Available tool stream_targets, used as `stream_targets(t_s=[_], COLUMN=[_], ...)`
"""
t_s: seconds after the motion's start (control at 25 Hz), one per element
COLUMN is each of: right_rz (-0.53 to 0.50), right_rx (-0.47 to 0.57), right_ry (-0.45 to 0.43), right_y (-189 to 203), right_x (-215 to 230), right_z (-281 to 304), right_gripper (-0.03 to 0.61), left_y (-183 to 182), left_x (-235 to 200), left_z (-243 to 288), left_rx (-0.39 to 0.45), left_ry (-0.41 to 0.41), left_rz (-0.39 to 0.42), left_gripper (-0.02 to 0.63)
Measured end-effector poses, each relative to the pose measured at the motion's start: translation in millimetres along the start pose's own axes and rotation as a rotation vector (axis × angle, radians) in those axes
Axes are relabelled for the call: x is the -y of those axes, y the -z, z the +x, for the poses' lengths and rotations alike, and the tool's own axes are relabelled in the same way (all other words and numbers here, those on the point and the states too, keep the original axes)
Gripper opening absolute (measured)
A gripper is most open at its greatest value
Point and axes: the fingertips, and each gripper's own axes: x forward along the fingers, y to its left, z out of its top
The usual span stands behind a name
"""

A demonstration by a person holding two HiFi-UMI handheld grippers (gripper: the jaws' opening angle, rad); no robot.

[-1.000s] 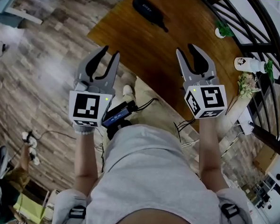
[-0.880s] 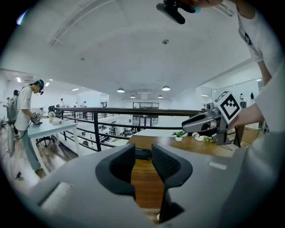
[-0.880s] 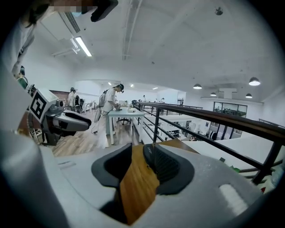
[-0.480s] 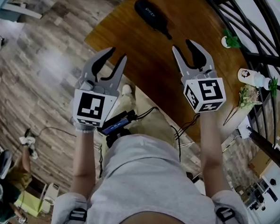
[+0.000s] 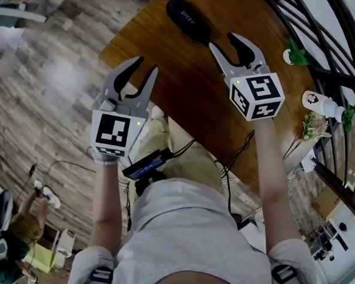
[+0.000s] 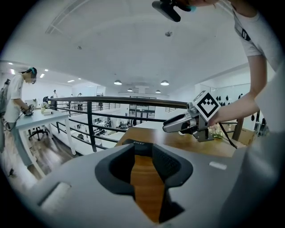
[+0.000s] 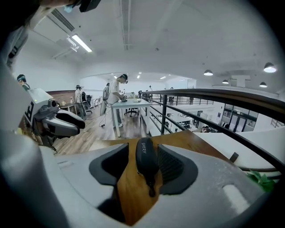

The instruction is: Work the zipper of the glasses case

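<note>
Head view shows the dark glasses case (image 5: 186, 19) lying on the brown wooden surface (image 5: 187, 85) at the upper middle of the frame, its long axis running from upper left to lower right. The right tool (image 5: 224, 42) sits just below and right of the case, its tips near the case's lower end, and its jaws stand apart, having just been opening. In the right gripper view the case lies in the gap between those jaws with its narrow pull tab (image 7: 152, 190) pointing toward the camera. The pads stand clear on either side and do not press on it. The left tool (image 5: 145, 67) is at the centre left of the head view, near the surface's left edge and well apart from the case. Its jaws are apart too, and the left gripper view shows only bare wood between them, with the case's end further off beyond the tips. At the upper right of the head view a small white pot with a green plant (image 5: 294, 54) and a white bottle (image 5: 321, 103) stand on the surface beside a black railing (image 5: 328, 33). Wood-plank floor (image 5: 50, 70) fills the left side.
</note>
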Motion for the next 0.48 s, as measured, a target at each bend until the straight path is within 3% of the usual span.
stream_targets(t_s=[0.48], right_rz=[-0.018], right_rx=[-0.088], right_ry=[-0.097], right_y=[24], right_x=[7], right_z=[72], right_gripper=[0.217], left_y=[16], left_x=[-15], left_z=[33], left_rx=[-0.036], left_ry=[-0.011], left_rz=[-0.014], left_gripper=[0.123])
